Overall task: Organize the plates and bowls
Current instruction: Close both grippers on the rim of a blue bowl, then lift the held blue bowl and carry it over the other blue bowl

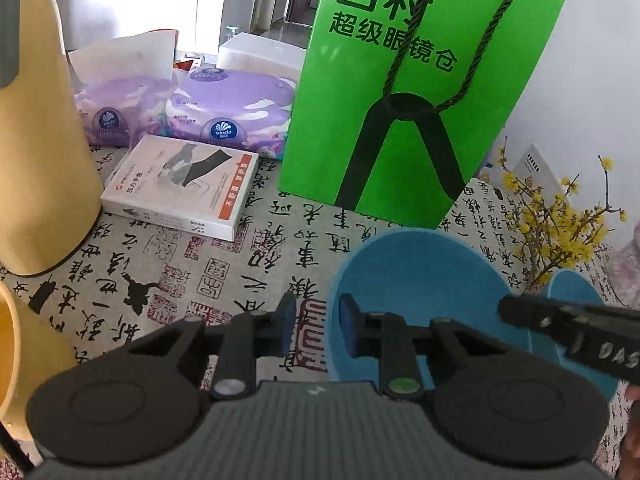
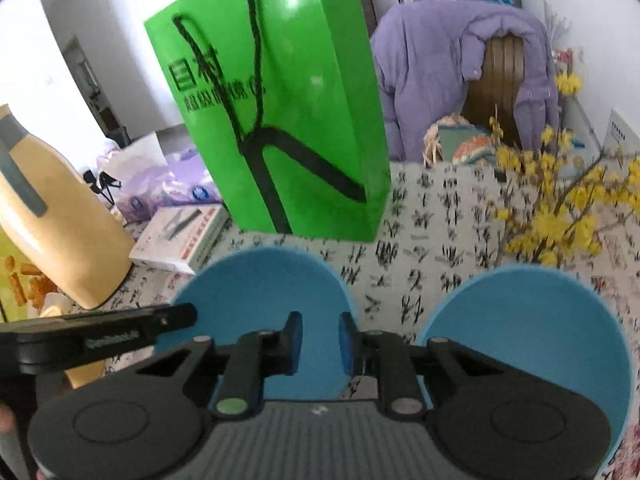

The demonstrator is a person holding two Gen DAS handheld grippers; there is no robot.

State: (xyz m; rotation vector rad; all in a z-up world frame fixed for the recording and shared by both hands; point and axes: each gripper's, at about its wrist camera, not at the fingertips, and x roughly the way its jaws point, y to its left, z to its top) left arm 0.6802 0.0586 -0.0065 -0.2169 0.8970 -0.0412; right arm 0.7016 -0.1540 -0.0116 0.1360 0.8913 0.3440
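Two blue dishes sit on the calligraphy-print tablecloth. In the left wrist view my left gripper (image 1: 318,326) is open, its jaws on either side of the left rim of the nearer blue bowl (image 1: 412,276); a second blue dish (image 1: 576,286) shows behind the right gripper's arm. In the right wrist view my right gripper (image 2: 320,342) is open, its jaws on either side of the right rim of the left blue bowl (image 2: 264,288). The other blue bowl (image 2: 532,332) lies to its right. Neither gripper holds anything.
A green paper bag (image 1: 404,92) stands just behind the bowls. A yellow jug (image 1: 36,140), a white box (image 1: 180,188) and purple tissue packs (image 1: 232,108) are to the left. Yellow flower branches (image 2: 560,216) rise at the right. A purple jacket hangs on a chair (image 2: 460,76).
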